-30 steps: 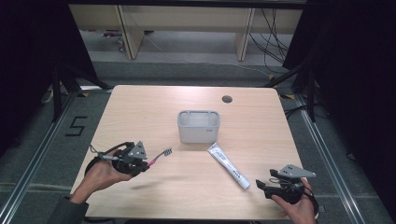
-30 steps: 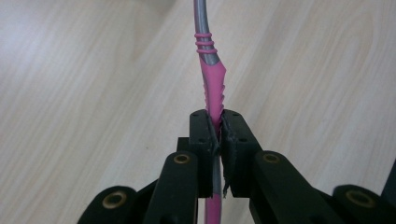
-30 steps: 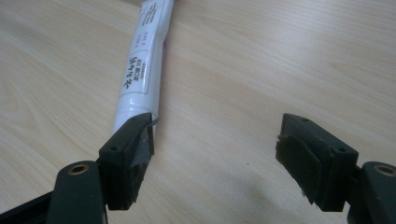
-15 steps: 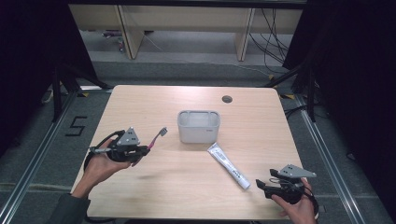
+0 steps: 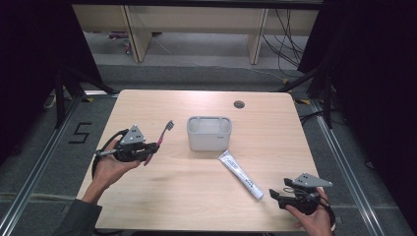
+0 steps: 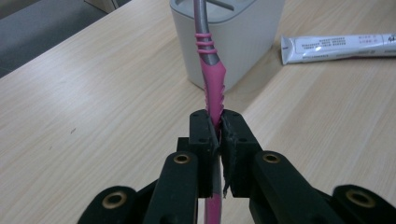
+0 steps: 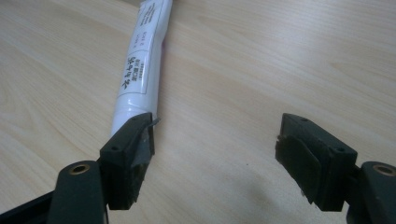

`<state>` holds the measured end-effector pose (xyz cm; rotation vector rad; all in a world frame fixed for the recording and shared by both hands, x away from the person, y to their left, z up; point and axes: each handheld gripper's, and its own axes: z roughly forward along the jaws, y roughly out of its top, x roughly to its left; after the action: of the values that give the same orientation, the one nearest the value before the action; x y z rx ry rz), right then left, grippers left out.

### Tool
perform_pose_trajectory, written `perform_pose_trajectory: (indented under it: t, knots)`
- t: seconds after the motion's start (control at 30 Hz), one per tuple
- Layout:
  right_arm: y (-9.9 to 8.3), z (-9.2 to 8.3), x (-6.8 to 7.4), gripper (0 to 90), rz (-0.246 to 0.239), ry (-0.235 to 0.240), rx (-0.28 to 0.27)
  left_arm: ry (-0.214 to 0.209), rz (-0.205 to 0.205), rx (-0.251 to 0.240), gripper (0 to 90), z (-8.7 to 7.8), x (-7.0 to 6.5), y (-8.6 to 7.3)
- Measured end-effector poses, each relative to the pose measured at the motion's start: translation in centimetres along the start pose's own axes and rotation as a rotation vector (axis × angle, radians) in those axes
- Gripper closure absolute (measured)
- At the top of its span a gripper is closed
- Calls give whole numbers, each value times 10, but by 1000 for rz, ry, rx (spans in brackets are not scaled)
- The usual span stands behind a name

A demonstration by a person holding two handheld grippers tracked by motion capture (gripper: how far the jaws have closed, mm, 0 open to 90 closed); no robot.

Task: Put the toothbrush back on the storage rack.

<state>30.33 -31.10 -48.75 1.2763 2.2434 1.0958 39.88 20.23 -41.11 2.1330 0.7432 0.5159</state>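
My left gripper (image 5: 149, 147) is shut on the handle of a pink toothbrush (image 5: 163, 134), held above the table's left side with the bristle head tilted up toward a grey-white holder (image 5: 209, 133). In the left gripper view the toothbrush (image 6: 212, 77) rises from the closed gripper (image 6: 215, 125) toward the holder (image 6: 243, 32). A white toothpaste tube (image 5: 240, 174) lies on the table right of the holder. My right gripper (image 5: 274, 194) rests open near the front right edge. In its own view the right gripper (image 7: 217, 140) stands just short of the tube's end (image 7: 139, 65), nothing between its jaws.
The wooden table (image 5: 162, 201) has a small round cable hole (image 5: 239, 104) at the back. Dark floor and metal rails surround the table, with wooden furniture legs and cables beyond the far edge.
My left gripper has carried the toothbrush up and away from the front edge, and the brush head now points higher. The right gripper has stayed put.
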Motion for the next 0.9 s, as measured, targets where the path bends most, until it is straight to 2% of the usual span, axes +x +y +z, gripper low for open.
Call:
perform_pose_trajectory:
  t: [0.03, 0.1, 0.2, 0.27, 0.3, 0.33, 0.37, 0.4, 0.43, 0.47, 0.5, 0.6, 0.63, 0.67, 0.77, 0.9]
  knots:
    - [0, 0, -2, 283, -23, -3, -2, 2, -5, -17, 831, 1, 1, 1]
    - [0, 0, -2, 283, -22, -7, -8, 3, -14, -32, 831, 2, 2, 3]
    - [0, 1, -2, 283, -31, -8, -13, 3, -23, -26, 831, 5, 3, 4]
    - [0, 1, -2, 283, -31, -8, -12, -1, -32, -50, 831, 7, 4, 5]
    - [0, 0, -2, 283, -27, -7, -11, -2, -41, -47, 831, 7, 5, 6]
    - [0, 0, -2, 283, -23, -3, -6, 1, -58, -73, 831, 9, 5, 6]
    - [0, 0, -2, 283, -25, -7, -10, 8, -48, -66, 832, 9, 7, 7]
    - [0, 0, -3, 283, -25, -6, -11, 14, -68, -86, 831, 10, 6, 8]
    - [0, 0, -1, 283, 3, 1, -3, 15, -72, -101, 832, 11, 7, 9]
    - [0, 0, -3, 283, -28, -7, -11, 22, -57, -90, 831, 10, 9, 11]
    - [0, 0, -3, 283, -27, -6, -11, 19, -78, -109, 831, 12, 9, 12]
    - [0, 0, -2, 283, -18, -4, -9, 23, -82, -126, 831, 14, 11, 17]
    - [0, 0, 0, 283, 12, 5, 1, 26, -83, -127, 831, 15, 11, 18]
    - [0, 0, -3, 283, -20, -4, -9, 23, -84, -133, 831, 16, 11, 20]
    - [0, 0, -4, 283, -28, -8, -14, 17, -101, -164, 831, 19, 12, 23]
    - [0, 0, -4, 283, -27, -6, -13, 17, -124, -177, 831, 24, 13, 26]
